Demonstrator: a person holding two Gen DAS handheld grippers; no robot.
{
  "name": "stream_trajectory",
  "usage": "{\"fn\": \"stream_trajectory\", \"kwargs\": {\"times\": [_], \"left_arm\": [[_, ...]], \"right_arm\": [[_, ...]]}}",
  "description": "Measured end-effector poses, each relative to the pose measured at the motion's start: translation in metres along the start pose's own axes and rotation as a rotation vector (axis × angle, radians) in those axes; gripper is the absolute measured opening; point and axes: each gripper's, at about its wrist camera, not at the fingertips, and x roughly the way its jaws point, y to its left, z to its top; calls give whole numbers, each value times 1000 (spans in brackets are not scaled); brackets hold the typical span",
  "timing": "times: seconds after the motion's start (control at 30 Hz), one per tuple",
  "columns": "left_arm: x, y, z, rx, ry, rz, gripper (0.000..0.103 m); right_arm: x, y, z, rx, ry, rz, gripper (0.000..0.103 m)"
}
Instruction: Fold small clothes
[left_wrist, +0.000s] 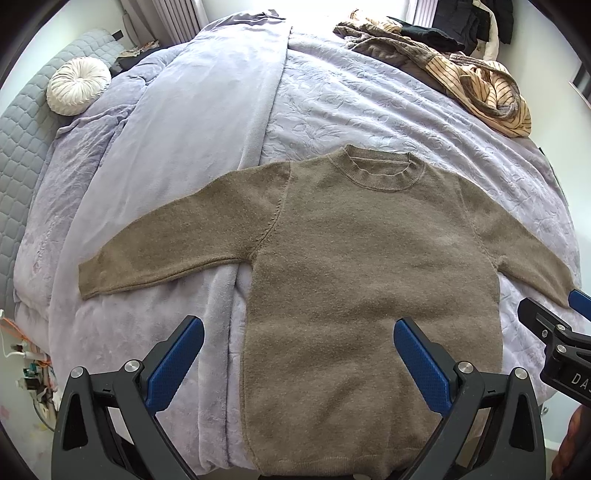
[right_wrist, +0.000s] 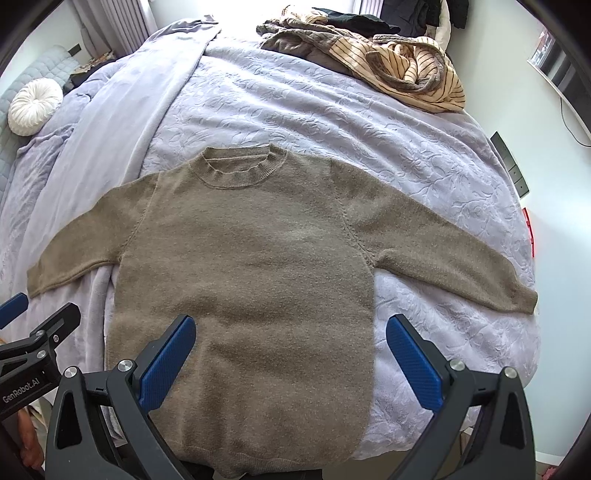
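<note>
Left wrist view takes in a bed under a lilac embossed cover, and on it a brown knit sweater lies face up and flat, collar away from the camera, hem at the near edge, both sleeves stretched out to the sides. A heap of striped and dark clothes sits at the far corner, well apart from the sweater, and a round white cushion lies at the far left.

Nothing is folded yet, so the step in hand is judged to be the first fold. The left gripper hovers over the hem's left part with its fingers spread wide and nothing between them; the right gripper hangs likewise over the hem's right part, fingers spread and empty.

To do it well, each sleeve is best pinched near its cuff, the left sleeve and the right sleeve, and carried across the chest in a flat sweep so the knit does not bunch or drag the body askew.

Readable writing: "GenRobot.AI" on the left gripper's body in the right wrist view, and the letters "DA" on the right gripper's body at the left view's edge.
</note>
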Motion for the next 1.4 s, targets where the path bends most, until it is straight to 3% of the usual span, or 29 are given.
{"fn": "stream_trajectory", "kwargs": {"times": [0.57, 0.87, 0.9, 0.97, 1.4], "left_arm": [[1, 0, -1, -4, 6, -2, 103], [3, -1, -3, -10, 10, -5, 103], [3, -1, -3, -11, 8, -5, 103], [2, -1, -3, -13, 8, -5, 103], [4, 0, -4, -23, 20, -17, 103]], "right_arm": [[1, -2, -2, 2, -34, 6, 103], [8, 3, -2, -17, 119, -29, 103], [6, 2, -3, -10, 68, -10, 103], [5, 2, -2, -11, 47, -7, 103], [6, 3, -3, -12, 61, -23, 103]]}}
